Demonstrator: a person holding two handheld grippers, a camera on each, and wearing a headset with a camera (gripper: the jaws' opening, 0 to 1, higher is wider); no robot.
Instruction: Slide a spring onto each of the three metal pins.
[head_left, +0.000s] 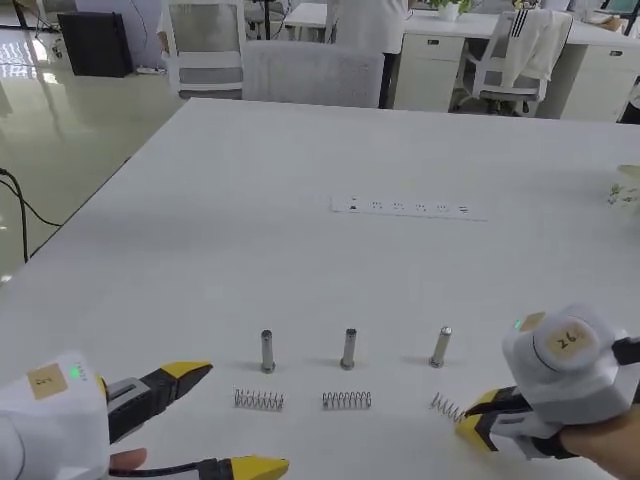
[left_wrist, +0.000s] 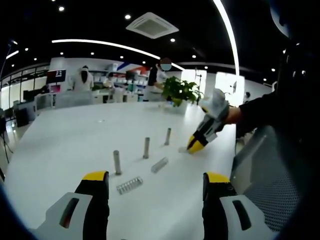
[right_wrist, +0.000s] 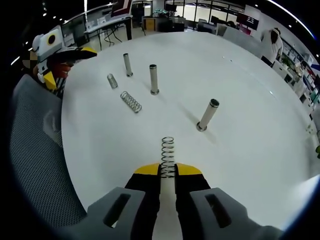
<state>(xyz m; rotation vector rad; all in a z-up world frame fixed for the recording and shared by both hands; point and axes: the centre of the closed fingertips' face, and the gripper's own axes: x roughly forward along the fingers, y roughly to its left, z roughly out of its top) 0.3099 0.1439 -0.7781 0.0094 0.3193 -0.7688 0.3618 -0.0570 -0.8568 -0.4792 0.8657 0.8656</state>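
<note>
While the right gripper has its jaws nearly closed on the near end of the right spring, which is on the white table near the right pin, the left gripper is wide open and holds nothing. Left spring and middle spring lie flat, just in front of the left pin and middle pin — all three pins upright, bare.

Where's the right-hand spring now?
In the right gripper view, the right spring is pinched at its near end by the right gripper, just short of the right pin.
</note>
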